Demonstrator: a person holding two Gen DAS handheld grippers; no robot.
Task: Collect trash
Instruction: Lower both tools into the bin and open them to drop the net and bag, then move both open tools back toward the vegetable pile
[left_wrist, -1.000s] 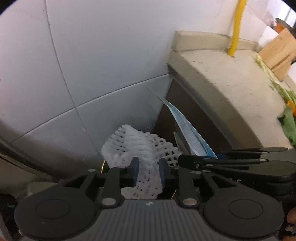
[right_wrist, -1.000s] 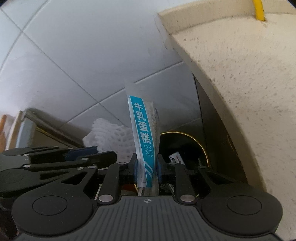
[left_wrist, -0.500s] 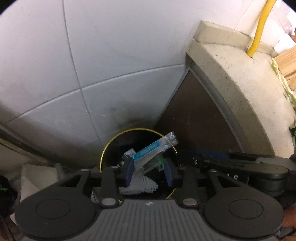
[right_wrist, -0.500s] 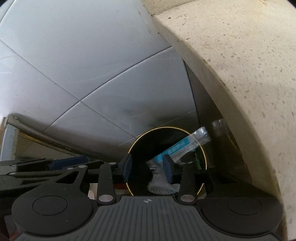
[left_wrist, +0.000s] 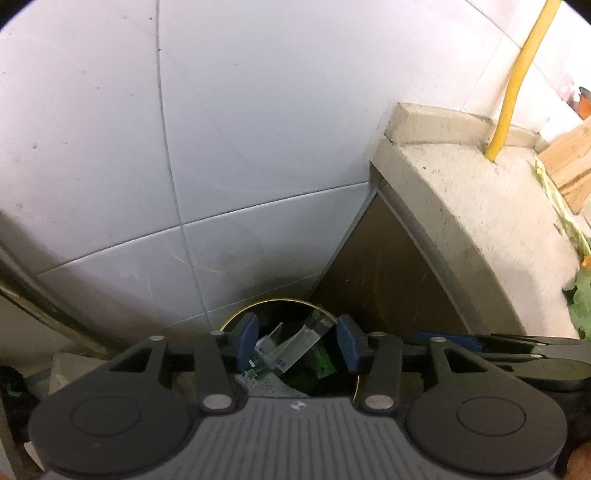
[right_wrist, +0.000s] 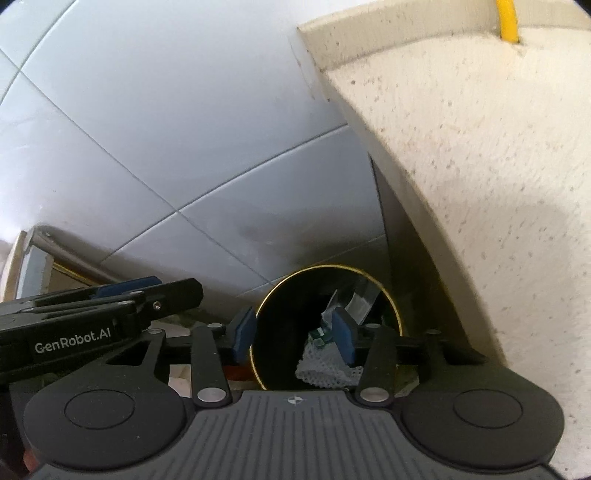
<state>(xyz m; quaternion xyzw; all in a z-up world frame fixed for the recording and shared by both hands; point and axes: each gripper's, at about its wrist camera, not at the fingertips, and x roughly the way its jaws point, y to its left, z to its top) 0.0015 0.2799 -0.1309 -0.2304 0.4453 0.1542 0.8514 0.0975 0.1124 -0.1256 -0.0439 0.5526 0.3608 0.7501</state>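
While both grippers hang over the bin, these points are seen:

Left gripper (left_wrist: 297, 349): its jaws have just been opening and stand apart; nothing is between the blue pads (left_wrist: 246, 341), the trash is only seen far below them.
Right gripper (right_wrist: 293, 338): its jaws have also just been opening, a little wider; they grip nothing.
Bin (right_wrist: 397, 317): round, dark inside, with a thin gold rim, on the floor in the corner between the tiled wall (left_wrist: 258, 129) and the counter (right_wrist: 480, 184).
White foam net (right_wrist: 321, 365): it lies inside the bin, low at the near side.
Clear wrapper (left_wrist: 299, 345): it leans inside the bin, its top near the rim; the print is too blurred to read.
Green pieces (left_wrist: 321, 363): perhaps other packaging in the bin.
Yellow hose (left_wrist: 517, 81): it goes up from the counter along the wall.
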